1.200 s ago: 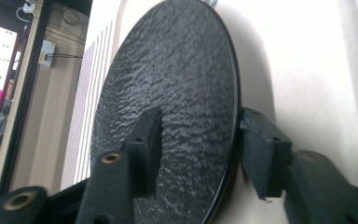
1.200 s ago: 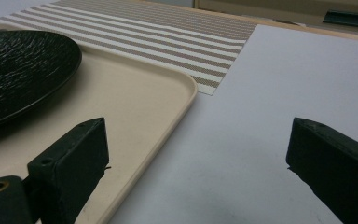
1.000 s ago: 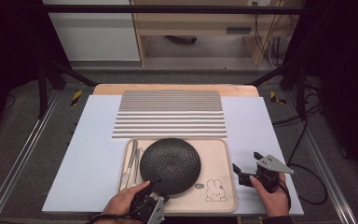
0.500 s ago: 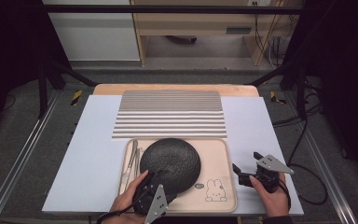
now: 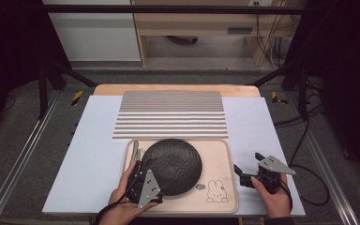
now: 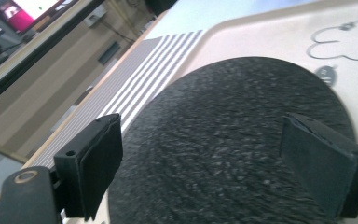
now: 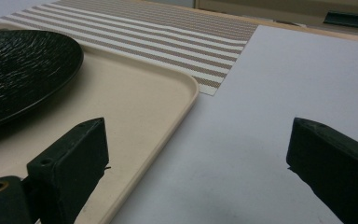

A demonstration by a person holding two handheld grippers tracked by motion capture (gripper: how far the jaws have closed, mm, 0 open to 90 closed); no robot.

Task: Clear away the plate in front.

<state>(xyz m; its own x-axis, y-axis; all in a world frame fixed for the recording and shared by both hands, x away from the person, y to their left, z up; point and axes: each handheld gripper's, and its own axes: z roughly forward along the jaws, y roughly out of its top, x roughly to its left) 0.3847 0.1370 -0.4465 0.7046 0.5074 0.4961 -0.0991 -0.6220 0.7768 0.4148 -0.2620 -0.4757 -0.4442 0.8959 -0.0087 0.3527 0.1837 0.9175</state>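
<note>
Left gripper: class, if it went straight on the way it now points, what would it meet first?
The left gripper, jaws open, points across the black textured plate on the beige tray. It would probably meet that plate first, its jaws either side of the near rim, though its height above the plate is unclear.

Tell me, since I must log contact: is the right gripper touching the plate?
No; in the high view the right gripper sits open beside the tray, well apart from the plate.
</note>
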